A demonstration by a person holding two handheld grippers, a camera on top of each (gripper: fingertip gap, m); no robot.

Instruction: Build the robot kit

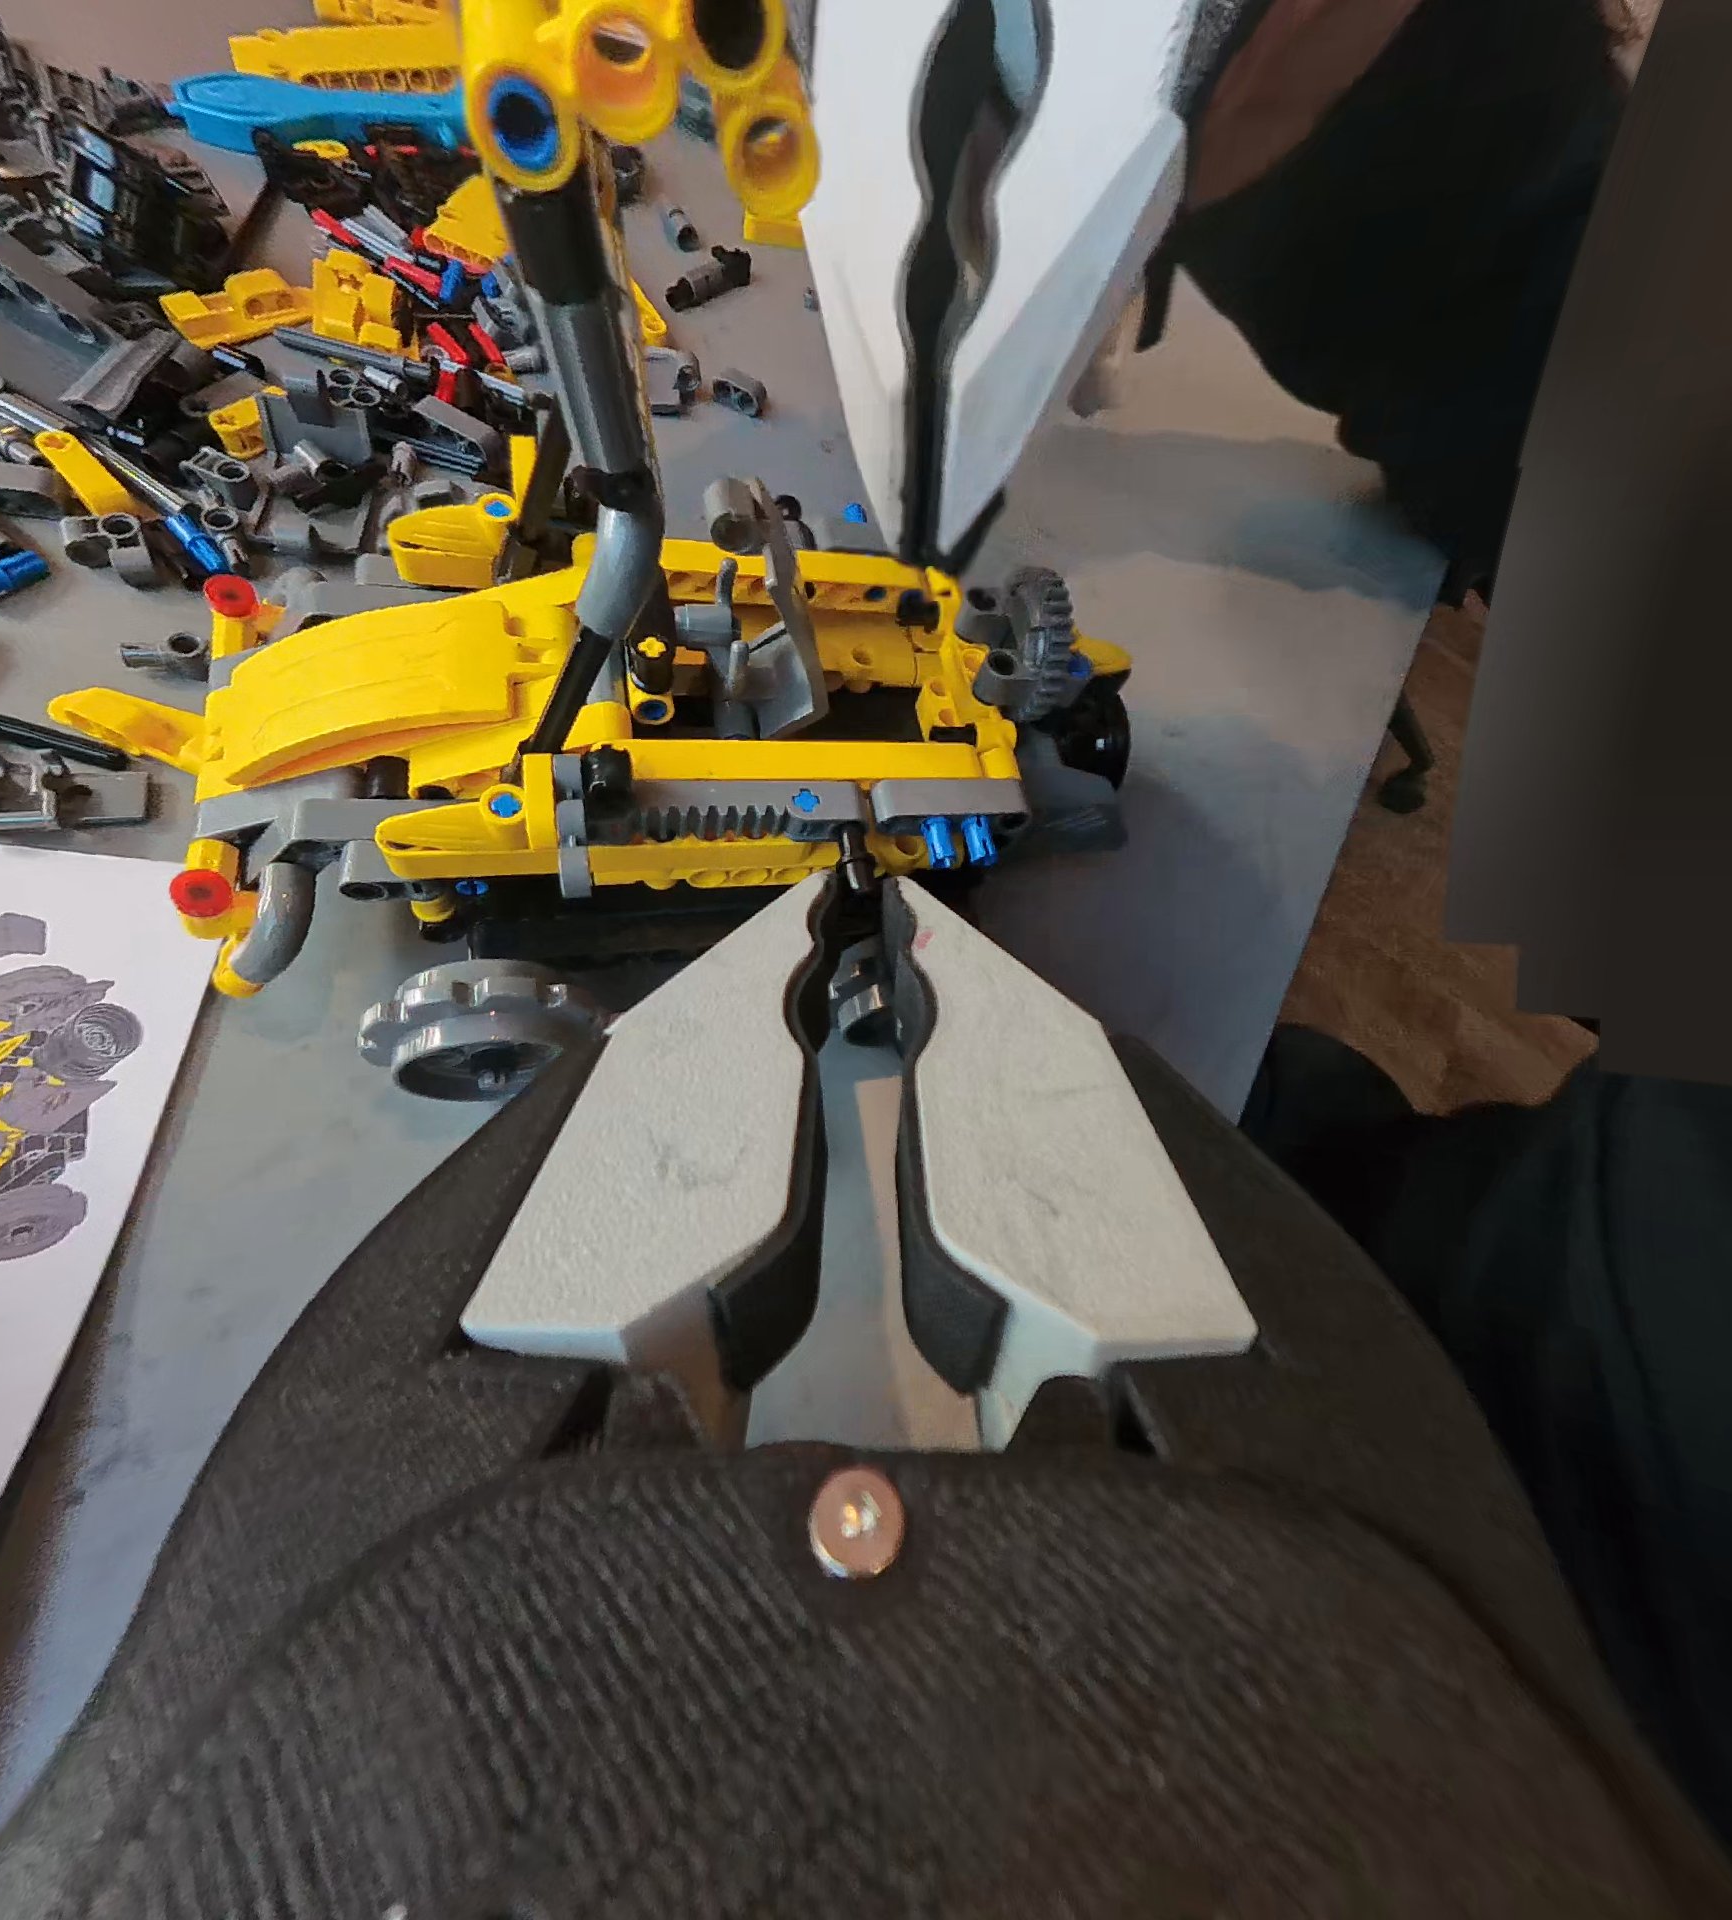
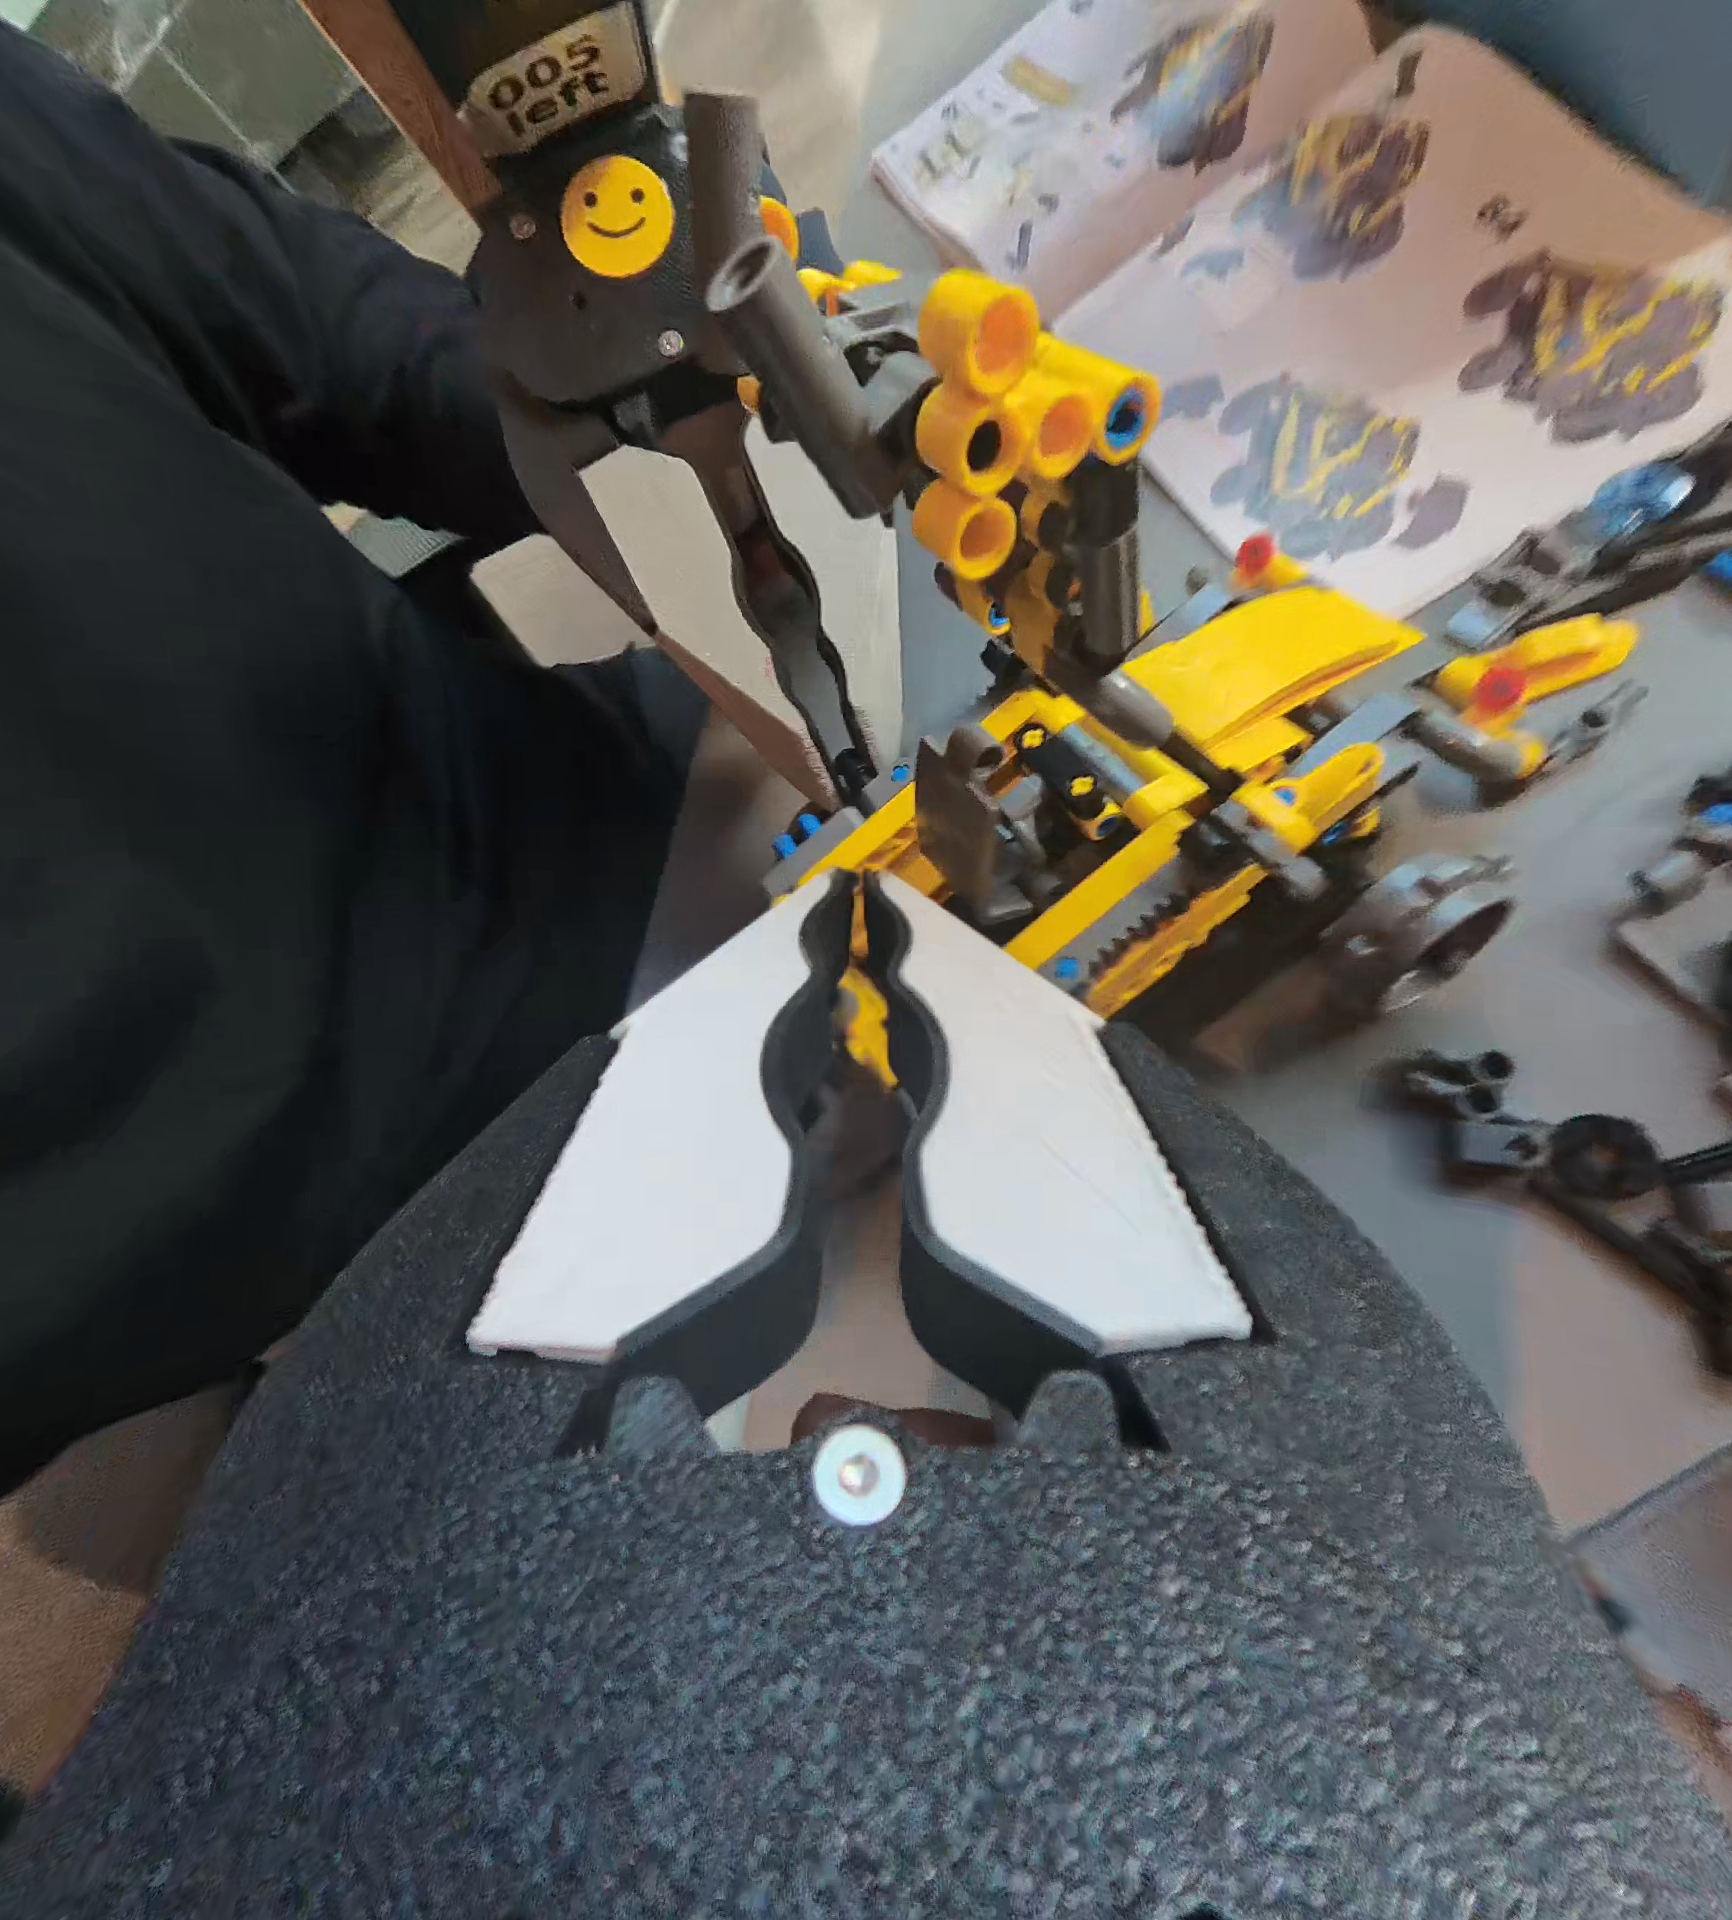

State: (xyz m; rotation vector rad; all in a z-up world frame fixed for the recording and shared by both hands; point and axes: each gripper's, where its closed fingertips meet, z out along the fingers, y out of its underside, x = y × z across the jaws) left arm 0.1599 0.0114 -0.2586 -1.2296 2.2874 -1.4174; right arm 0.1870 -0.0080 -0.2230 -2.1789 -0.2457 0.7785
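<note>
Left tongs: your left tongs are nearly closed, with only a thin slit between the tips. They pinch a small grey plastic connector with a black pin.
Left contact: the pin end sits against the near side rail of the yellow and grey brick-built vehicle model. It is just below the grey toothed rack strip and just beside two blue pegs.
Right tongs: your right tongs are drawn in to a narrow gap. Their tips rest on the rear corner of the model's yellow frame. Whether they clamp the frame or only rest on it I cannot tell.
Model: it stands on the grey tabletop between your two tools. A dark grey upright strut topped with a cluster of yellow rings rises from its middle.
Nearby: a loose grey spoked wheel lies just beside the left tongs. An open printed instruction booklet lies to the left, and a scatter of loose grey, black, yellow and blue building pieces lies behind the model.
</note>
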